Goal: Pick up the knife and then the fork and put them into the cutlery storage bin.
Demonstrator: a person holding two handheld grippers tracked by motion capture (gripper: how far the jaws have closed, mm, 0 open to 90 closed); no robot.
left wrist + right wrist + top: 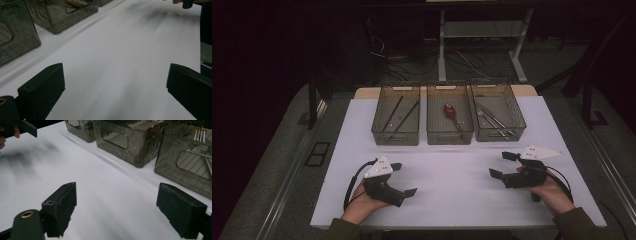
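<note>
On the white-covered bench [452,190], both left tongs [404,179] and right tongs [503,164] rested released and empty, well apart from three smoky translucent plastic bins [450,134] of sorted cutlery, suggesting sorting appeared finished or not begun.

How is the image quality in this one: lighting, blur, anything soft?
High view: dim, surroundings nearly black, white table cover lit, bins legible. Left gripper view: cover smeared by streaky blur, jaws sharp. Right gripper view: far hand and its shadow blurred, fork in the near bin crisp.
</note>
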